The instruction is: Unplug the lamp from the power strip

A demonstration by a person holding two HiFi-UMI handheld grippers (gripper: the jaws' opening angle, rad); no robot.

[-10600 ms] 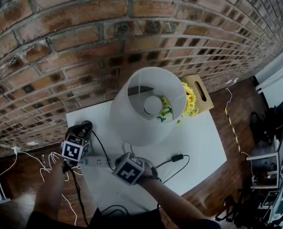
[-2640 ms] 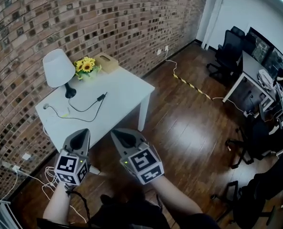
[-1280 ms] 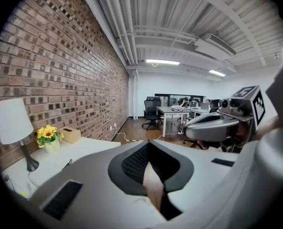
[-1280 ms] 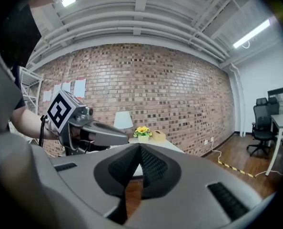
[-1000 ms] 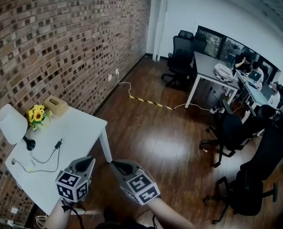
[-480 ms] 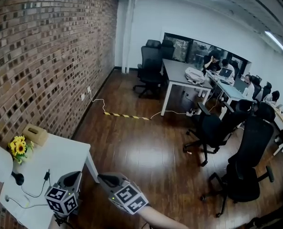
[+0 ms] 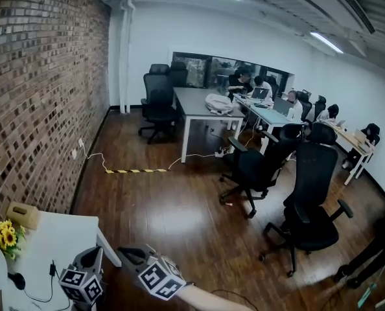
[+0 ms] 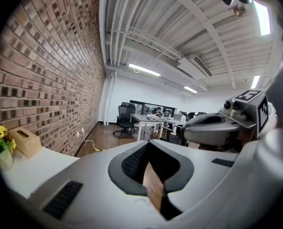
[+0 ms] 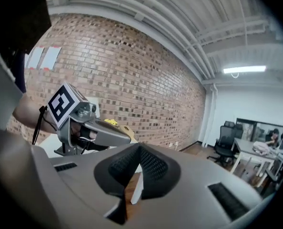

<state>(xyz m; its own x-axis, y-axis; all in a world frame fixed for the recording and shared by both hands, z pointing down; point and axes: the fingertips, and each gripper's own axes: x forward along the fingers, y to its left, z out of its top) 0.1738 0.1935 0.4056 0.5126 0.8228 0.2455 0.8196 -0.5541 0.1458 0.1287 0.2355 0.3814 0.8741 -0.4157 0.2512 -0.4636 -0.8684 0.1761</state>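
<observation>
**A:** What is furthest left?

**B:** The lamp. It stands on the white tabletop at the edge along the brick wall, and the picture's border cuts off its shade. Beyond it along that edge are yellow flowers, then a tan tissue box at the far corner.

**A:** And the lamp's lead?

**B:** The black cord loops across the tabletop from the base. Its plug lies loose on the bare white surface, plugged into nothing.

**A:** Where are the grippers?

**B:** The left gripper is held in the air by the tabletop's near right edge. Its jaws are clenched together with nothing between them. Just to its right, the right gripper hangs over the wooden floor, its jaws also closed and empty. Both point roughly level into the room, and neither touches the lamp, cord or plug.

**A:** Further right?

**B:** Black office chairs and desks, with people seated at the far ones
</observation>
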